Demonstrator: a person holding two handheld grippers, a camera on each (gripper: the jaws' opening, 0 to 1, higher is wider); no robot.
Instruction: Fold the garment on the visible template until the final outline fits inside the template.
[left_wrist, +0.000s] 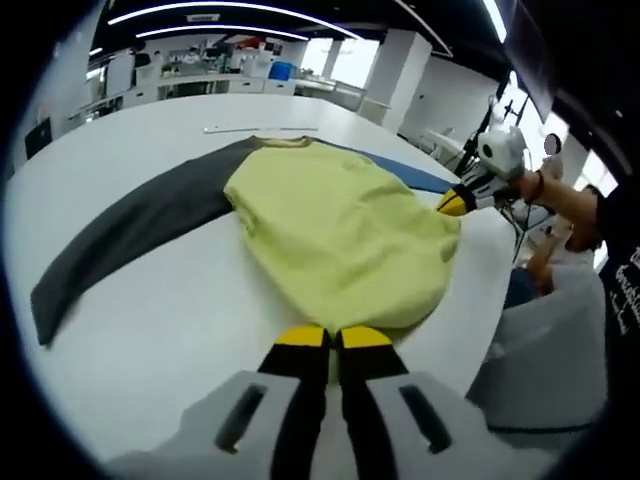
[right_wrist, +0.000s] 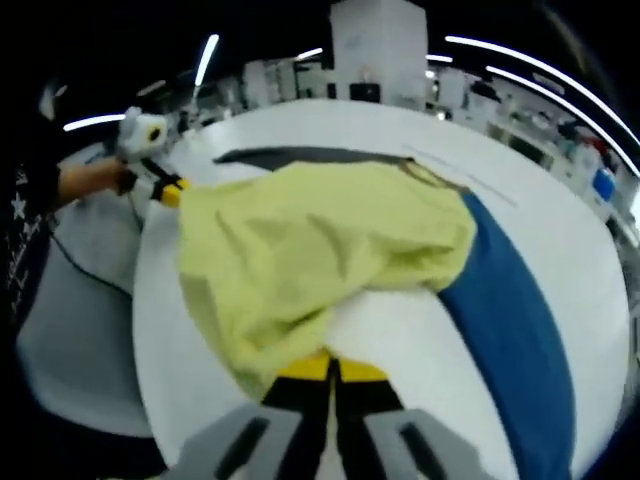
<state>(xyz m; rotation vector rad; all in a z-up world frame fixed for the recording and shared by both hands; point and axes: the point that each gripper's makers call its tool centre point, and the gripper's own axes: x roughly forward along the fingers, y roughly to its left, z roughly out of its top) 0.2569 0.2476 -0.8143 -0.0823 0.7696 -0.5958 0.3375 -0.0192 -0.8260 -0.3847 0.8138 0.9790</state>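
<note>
A yellow garment (left_wrist: 340, 230) lies bunched on the white round table (left_wrist: 170, 310). In the left gripper view my left gripper (left_wrist: 331, 337) is shut, its yellow tips meeting at the garment's near hem. My right gripper (left_wrist: 455, 202) comes in from the right, pinching the garment's right corner. In the right gripper view the yellow garment (right_wrist: 310, 250) rises in folds from my right gripper (right_wrist: 330, 369), which is shut on its near edge. My left gripper (right_wrist: 168, 190) holds the far left corner. A dark grey band (left_wrist: 130, 225) and a blue band (right_wrist: 505, 310) spread out from under the yellow cloth.
The table edge (left_wrist: 490, 300) curves close on the right, with a grey chair (left_wrist: 550, 350) just beyond it. A person's hand (left_wrist: 540, 185) holds the right gripper. Desks and shelves (left_wrist: 220, 65) stand far behind. A thin strip (left_wrist: 255, 129) lies on the table past the collar.
</note>
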